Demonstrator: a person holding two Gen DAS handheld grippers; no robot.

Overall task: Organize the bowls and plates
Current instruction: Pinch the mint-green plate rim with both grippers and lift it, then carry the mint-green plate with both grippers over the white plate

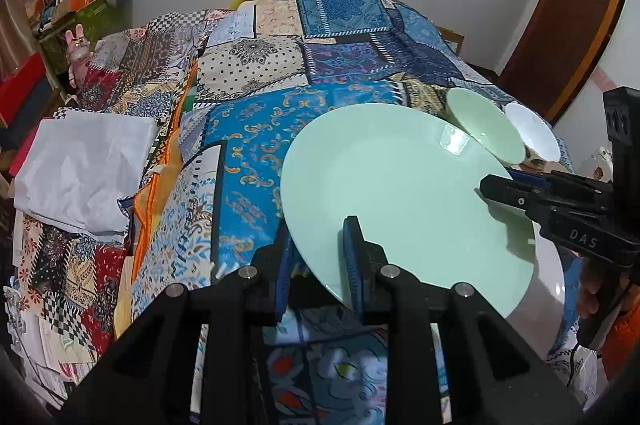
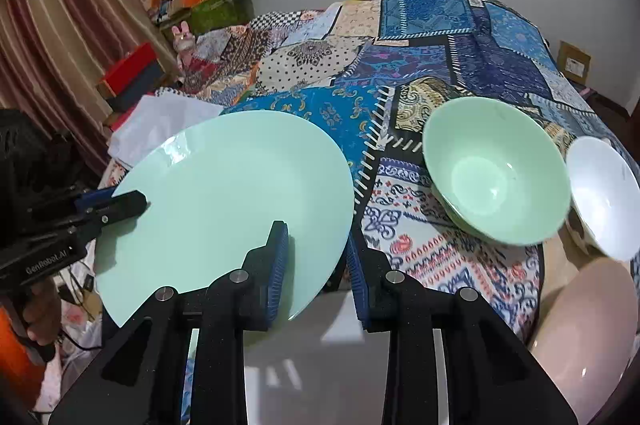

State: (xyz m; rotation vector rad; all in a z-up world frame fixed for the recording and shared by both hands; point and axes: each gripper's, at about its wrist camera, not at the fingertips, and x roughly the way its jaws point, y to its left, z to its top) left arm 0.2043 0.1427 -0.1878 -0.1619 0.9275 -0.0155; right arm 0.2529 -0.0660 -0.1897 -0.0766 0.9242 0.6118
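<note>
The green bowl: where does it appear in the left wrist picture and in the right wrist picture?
Left wrist view: the green bowl is at the right, above centre, just behind the far rim of the green plate.
Right wrist view: the green bowl is right of centre, at mid height, apart from the plate.
Shared landmark: the white bowl, on its right in both views.

Big mint-green plate [image 2: 224, 209], glossy and empty, tilted and lifted off the patchwork-covered bench, pinched at two opposite rim spots by the left tool [image 1: 316, 257] and the right tool [image 2: 318, 261]. Pale green bowl [image 2: 496, 173] upright just past the right tool, right of the plate. White bowl [image 2: 604, 193] touching or nearly touching it, further right. Pinkish dish [image 2: 588, 329] low at the right edge.
</note>
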